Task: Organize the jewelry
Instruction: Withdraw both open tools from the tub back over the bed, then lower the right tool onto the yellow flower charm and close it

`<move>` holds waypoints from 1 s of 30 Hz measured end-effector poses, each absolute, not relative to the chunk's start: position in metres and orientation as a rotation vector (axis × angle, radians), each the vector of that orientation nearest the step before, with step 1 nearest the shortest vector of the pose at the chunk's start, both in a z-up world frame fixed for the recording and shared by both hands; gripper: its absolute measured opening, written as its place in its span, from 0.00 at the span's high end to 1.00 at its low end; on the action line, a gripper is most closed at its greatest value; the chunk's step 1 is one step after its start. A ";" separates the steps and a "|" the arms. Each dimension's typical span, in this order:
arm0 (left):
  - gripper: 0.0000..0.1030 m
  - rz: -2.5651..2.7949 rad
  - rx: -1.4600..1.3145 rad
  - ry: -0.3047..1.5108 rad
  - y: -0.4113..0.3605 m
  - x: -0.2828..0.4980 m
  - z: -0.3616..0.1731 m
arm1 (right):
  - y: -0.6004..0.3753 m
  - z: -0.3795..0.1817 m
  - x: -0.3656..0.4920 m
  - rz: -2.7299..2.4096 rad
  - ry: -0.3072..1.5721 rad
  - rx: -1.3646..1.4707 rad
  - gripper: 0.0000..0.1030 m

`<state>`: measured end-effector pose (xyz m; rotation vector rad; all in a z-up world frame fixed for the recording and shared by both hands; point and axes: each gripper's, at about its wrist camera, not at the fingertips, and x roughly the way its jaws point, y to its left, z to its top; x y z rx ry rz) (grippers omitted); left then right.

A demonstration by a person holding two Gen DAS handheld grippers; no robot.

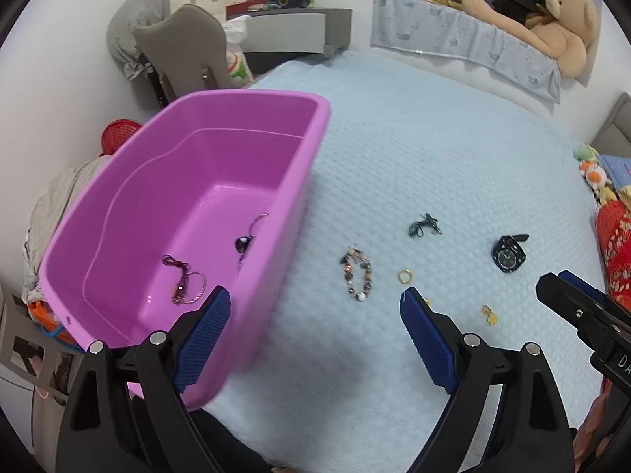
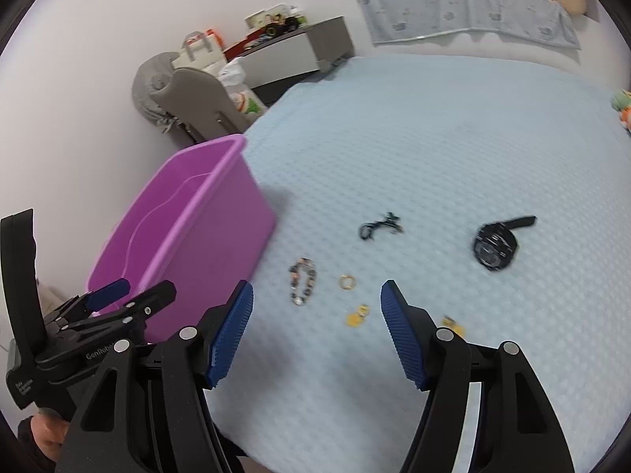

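I had both grippers, left gripper point(image 1: 315, 295) and right gripper point(image 2: 317, 289), spread and empty over the bed point(image 2: 453, 138), gold ring point(image 2: 347, 282) just ahead between right's tips, nearer right, purple bin point(image 1: 197, 181) left.

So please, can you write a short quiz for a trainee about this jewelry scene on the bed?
1. True or false: the black watch already lies inside the purple bin.
2. Which piece lies nearest the bin on the blue blanket? A) beaded bracelet B) gold ring C) watch
3. Is either gripper holding something?

Key
1. False: it lies on the blanket, right of the bin.
2. A
3. No. The left gripper and the right gripper both stand open with nothing between the fingers.
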<state>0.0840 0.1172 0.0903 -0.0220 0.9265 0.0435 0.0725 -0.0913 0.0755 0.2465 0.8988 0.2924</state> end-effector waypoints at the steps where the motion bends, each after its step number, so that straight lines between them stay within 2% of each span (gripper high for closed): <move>1: 0.16 0.035 -0.020 0.930 0.114 0.084 0.088 | -0.097 0.073 0.069 0.278 0.899 0.246 0.37; 12: 0.16 -0.055 -0.005 0.964 0.076 0.082 0.053 | -0.147 0.031 0.042 0.158 0.939 0.273 0.37; 30: 0.16 -0.129 0.031 1.045 0.028 0.089 -0.042 | -0.192 -0.058 0.031 0.025 1.012 0.237 0.37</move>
